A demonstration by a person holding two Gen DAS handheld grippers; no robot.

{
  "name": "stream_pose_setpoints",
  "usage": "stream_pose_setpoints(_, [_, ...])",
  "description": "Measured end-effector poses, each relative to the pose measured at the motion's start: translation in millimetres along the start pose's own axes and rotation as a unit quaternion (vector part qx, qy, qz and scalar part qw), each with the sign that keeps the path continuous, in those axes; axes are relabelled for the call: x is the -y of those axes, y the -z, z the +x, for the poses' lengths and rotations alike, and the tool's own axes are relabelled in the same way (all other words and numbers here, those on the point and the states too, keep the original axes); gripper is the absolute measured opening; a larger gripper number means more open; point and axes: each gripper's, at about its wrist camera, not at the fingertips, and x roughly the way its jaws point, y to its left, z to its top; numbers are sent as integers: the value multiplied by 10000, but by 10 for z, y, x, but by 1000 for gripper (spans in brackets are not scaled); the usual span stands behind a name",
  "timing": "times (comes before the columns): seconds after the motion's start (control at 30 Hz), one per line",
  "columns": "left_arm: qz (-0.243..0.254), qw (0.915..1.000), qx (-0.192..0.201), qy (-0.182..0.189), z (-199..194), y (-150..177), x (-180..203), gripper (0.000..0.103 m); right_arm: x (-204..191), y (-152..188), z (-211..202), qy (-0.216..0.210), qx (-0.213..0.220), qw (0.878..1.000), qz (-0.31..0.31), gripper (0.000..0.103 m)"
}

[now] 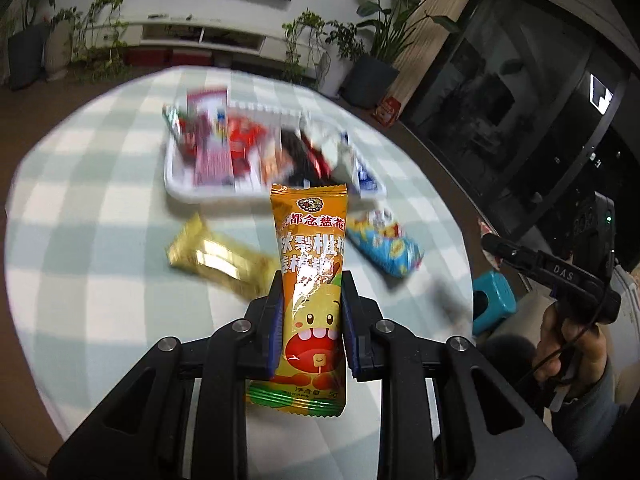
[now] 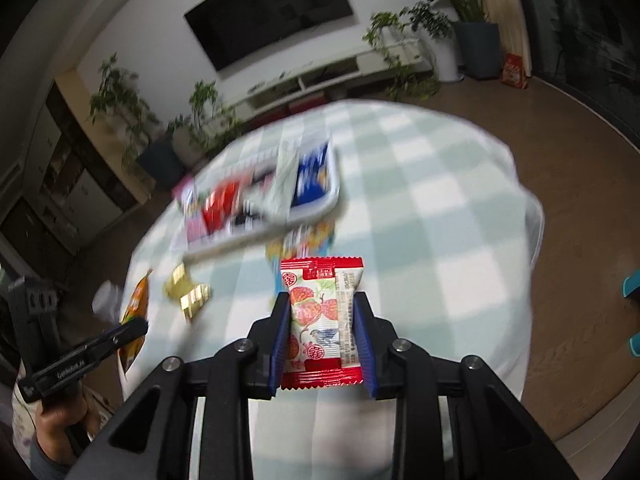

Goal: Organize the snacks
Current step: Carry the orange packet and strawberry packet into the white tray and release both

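Spreading under both cameras was the round worktop (image 1: 80, 184), covered in a pale green and white checked cloth. On it sat a white tray (image 1: 180, 188), blurred in both views, packed with snack packets in red, dark and blue wrappers; from the right wrist view a blue packet (image 2: 314, 178) lay at the tray's right end.

The left claw (image 1: 310, 284) was pinching an orange snack packet (image 1: 310, 264) between its blue-padded fingers (image 1: 275, 320), holding it upright above the worktop, with the packet's top edge overlapping the tray's near rim in the view. The right claw (image 2: 322, 304) was pinching a red and white strawberry candy packet (image 2: 320, 320) by its sides, also held upright, above the worktop on the near side of the tray.

Two loose packets lay on the cloth between the tray and the claws: a gold wrapped bar (image 1: 216, 256) to the left and a light blue snack packet (image 1: 384, 244) to the right, well apart from each other, the blue one lying just beside the tray's near rim.

Each claw was visible in the other's camera at the frame edge, gripped by a hand (image 1: 568, 344) near the worktop's rim.
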Motion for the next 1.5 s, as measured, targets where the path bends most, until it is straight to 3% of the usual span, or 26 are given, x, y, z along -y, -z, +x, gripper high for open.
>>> stream_pose_setpoints(0.3, [294, 9969, 578, -439, 67, -1215, 126, 22, -527, -1212, -142, -326, 1035, 9927, -520, 33])
stream_pose_setpoints(0.43, [413, 9956, 461, -697, 375, -1495, 112, 22, -798, -1555, 164, -470, 1015, 9907, -774, 33])
stream_pose_setpoints(0.53, [447, 9953, 264, -820, 693, -1565, 61, 22, -975, -1690, 622, -468, 652, 9917, -1007, 33])
stream_pose_setpoints(0.77, [370, 9947, -115, -954, 1339, -1367, -162, 22, -1058, -1587, 1595, -71, -158, 9906, -1359, 33])
stream_pose_setpoints(0.87, [394, 9938, -172, -1029, 1497, -1321, -216, 22, -993, -1501, 1796, 51, -334, 9896, -1400, 33])
stream_pose_setpoints(1.13, [442, 9924, -309, -1109, 1776, -1260, -320, 23, -989, -1372, 2103, 260, -607, 9842, -1644, 33])
stream_pose_setpoints(1.5, [473, 9913, -357, -1178, 1824, -1217, -321, 25, -982, -1299, 2239, 444, -681, 9812, -1749, 35])
